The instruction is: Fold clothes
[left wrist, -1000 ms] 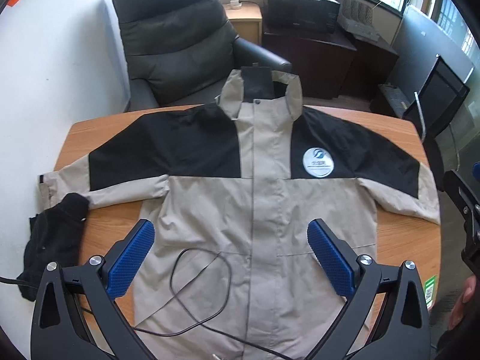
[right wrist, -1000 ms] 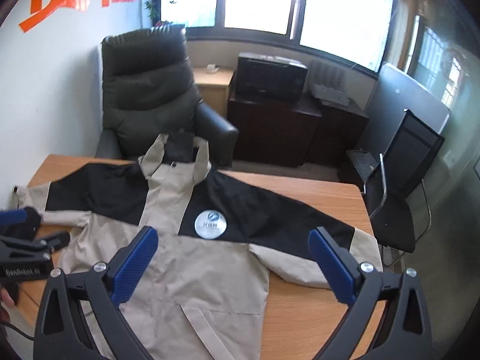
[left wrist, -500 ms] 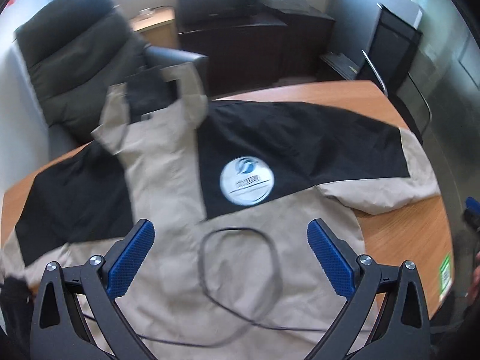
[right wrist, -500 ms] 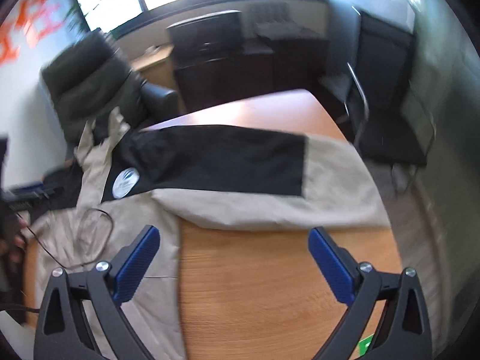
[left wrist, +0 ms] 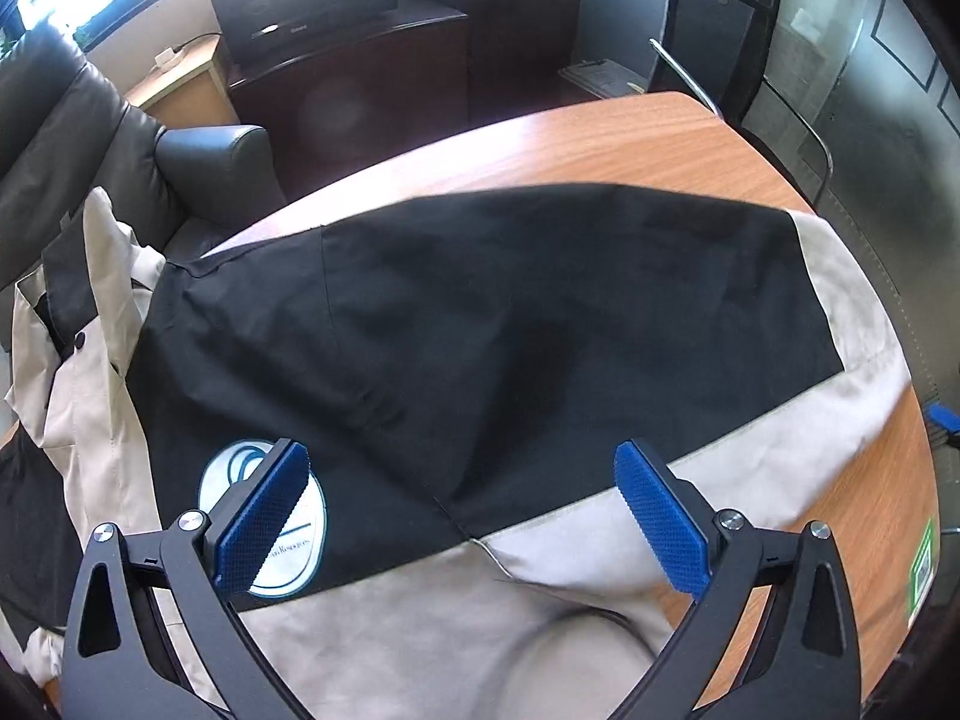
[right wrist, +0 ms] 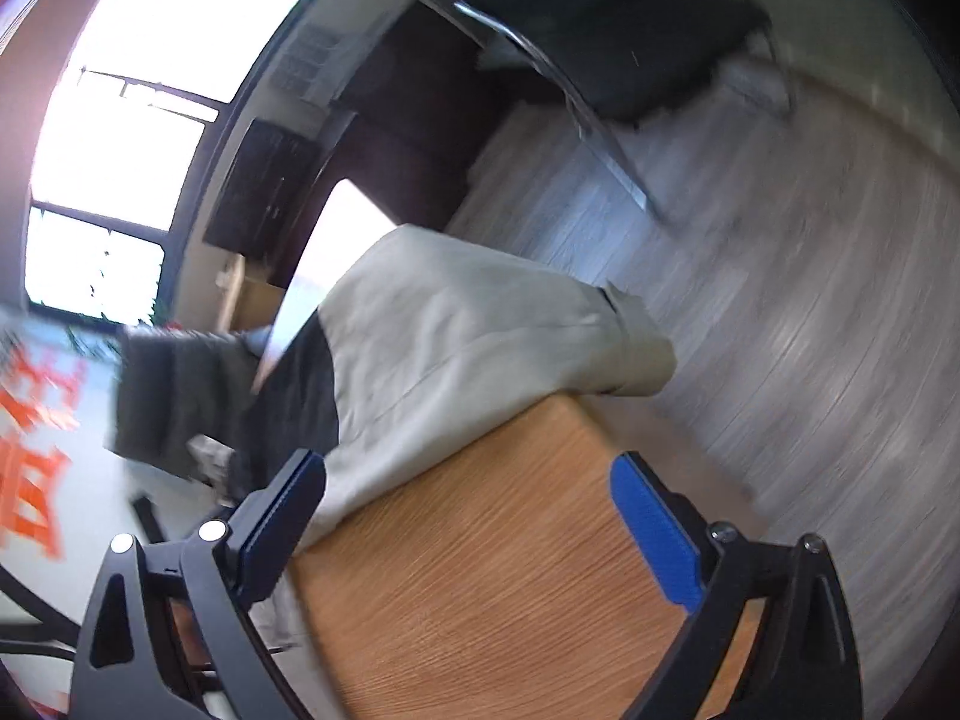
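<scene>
Office furniture rings the wooden tabletop (left wrist: 600,138), where the jacket (left wrist: 480,312) lies spread flat, one sleeve (right wrist: 480,330) draping off the edge; left gripper (left wrist: 462,516) hovers over the chest, jaws wide; right gripper (right wrist: 468,516), jaws wide too, eyes that cuff; likely next, pinch the sleeve and fold inward.

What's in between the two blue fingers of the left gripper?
In the left wrist view, the jacket lies there: its black sleeve, spread flat on the wooden table. The left gripper is open above it, holding nothing.
</scene>
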A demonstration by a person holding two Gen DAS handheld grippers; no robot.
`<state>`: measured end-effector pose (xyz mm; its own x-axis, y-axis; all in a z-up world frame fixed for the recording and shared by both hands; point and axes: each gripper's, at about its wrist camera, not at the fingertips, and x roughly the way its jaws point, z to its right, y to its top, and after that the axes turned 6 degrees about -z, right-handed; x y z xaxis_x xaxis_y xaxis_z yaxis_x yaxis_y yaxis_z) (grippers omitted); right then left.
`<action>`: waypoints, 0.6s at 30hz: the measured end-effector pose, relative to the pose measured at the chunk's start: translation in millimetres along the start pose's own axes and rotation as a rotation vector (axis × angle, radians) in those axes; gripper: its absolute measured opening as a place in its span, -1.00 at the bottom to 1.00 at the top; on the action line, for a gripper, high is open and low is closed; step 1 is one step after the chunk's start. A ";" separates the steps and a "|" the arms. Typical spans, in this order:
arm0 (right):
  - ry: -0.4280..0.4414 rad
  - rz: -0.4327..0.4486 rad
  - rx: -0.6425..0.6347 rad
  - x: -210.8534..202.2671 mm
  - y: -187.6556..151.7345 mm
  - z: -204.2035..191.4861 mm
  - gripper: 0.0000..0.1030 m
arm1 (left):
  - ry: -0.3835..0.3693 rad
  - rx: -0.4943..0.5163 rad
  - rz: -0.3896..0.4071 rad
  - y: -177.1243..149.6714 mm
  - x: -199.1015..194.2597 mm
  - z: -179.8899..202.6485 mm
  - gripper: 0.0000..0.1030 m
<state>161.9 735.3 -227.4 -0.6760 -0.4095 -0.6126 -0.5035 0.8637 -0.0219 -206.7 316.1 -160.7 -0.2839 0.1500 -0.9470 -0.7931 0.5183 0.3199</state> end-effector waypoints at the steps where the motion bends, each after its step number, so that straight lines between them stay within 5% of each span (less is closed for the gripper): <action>1: 0.073 -0.045 0.067 1.2 10.1 19.0 0.93 | -0.001 -0.008 0.003 -0.6 -1.9 -0.2 1.00; 4: 0.276 -0.163 0.258 21.7 31.9 65.7 1.00 | 0.004 -0.031 -0.002 -3.8 -2.0 -3.3 1.00; 7: 0.334 -0.274 0.364 58.5 45.6 88.4 0.99 | 0.021 -0.048 -0.016 -5.9 0.9 3.6 1.00; 12: 0.442 -0.253 0.410 85.3 62.0 95.1 0.96 | 0.042 -0.020 -0.036 -11.4 2.7 23.6 1.00; 15: 0.472 -0.199 0.388 83.5 71.2 86.3 0.48 | 0.047 0.000 -0.022 -17.0 -4.3 27.3 1.00; 17: 0.460 -0.143 0.338 70.9 76.9 71.6 -0.36 | 0.043 -0.011 -0.010 -18.8 -9.0 24.9 1.00; 18: 0.437 -0.111 0.297 61.7 79.2 61.0 -0.43 | 0.040 -0.020 -0.004 -19.7 -11.5 22.8 1.00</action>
<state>113.1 796.4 -315.1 -0.8201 -0.5323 -0.2099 -0.4534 0.8283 -0.3292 -175.5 323.3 -156.7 -0.3018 0.1137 -0.9466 -0.8047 0.5021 0.3169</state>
